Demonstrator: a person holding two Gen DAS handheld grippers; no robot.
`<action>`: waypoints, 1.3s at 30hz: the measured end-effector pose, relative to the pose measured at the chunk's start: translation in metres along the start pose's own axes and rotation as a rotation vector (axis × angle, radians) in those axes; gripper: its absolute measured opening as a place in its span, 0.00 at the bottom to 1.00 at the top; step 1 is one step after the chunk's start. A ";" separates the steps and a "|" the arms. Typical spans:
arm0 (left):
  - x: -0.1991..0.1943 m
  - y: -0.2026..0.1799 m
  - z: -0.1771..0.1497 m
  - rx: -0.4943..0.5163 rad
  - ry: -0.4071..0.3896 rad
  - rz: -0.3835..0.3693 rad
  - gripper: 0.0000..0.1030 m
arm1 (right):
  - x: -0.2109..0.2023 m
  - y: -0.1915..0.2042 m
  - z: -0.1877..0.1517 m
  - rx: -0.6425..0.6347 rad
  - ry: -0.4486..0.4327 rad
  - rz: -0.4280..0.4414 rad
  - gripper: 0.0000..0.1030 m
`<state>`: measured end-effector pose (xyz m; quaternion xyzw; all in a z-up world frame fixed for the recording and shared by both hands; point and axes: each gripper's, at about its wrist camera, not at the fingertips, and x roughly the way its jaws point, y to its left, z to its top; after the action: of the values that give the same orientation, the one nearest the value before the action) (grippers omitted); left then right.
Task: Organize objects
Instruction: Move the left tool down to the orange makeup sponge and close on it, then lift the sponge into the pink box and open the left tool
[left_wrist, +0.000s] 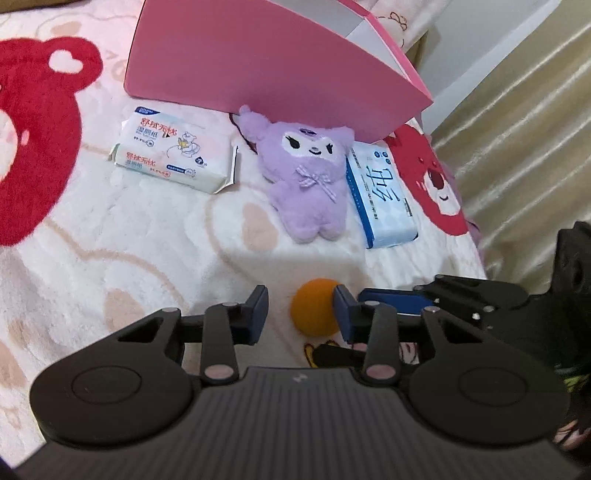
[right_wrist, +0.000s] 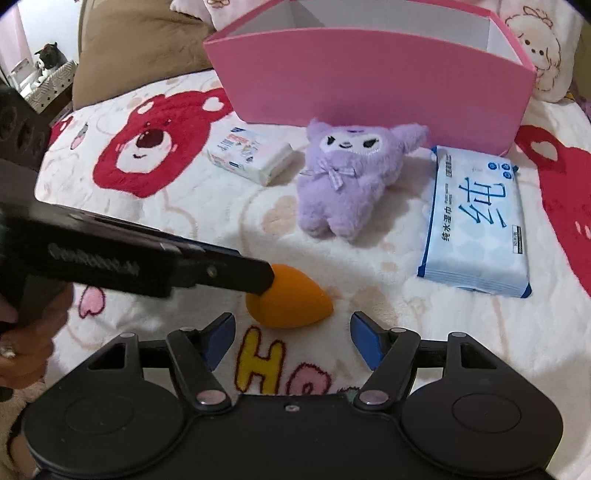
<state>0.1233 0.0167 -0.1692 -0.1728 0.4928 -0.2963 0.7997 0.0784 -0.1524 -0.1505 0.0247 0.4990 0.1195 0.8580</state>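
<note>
"纯" on blue wipes pack (right_wrist: 476, 221)

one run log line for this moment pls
left hand-held gripper: open, at orange sponge | right hand-held gripper: open, empty | plush, wipes beside pink box

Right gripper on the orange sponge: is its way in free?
Probably yes. The right gripper is open with the orange sponge just ahead on the blanket. The left gripper already sits at the sponge's rounded end and may crowd that side.

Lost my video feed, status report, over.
Left gripper open around orange sponge. Right gripper open, empty. Pink box behind purple plush; nothing blocking.
</note>
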 end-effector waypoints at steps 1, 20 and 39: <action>0.001 -0.001 -0.001 0.005 0.002 0.001 0.36 | 0.002 0.003 -0.001 -0.016 -0.003 -0.018 0.71; -0.014 -0.024 -0.007 0.069 0.004 -0.120 0.39 | -0.017 0.025 -0.002 -0.126 -0.109 -0.082 0.52; -0.084 -0.052 0.002 0.094 -0.067 -0.167 0.40 | -0.068 0.061 -0.005 -0.228 -0.329 -0.144 0.49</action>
<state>0.0805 0.0306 -0.0811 -0.1853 0.4353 -0.3788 0.7954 0.0306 -0.1098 -0.0852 -0.0892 0.3359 0.1080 0.9314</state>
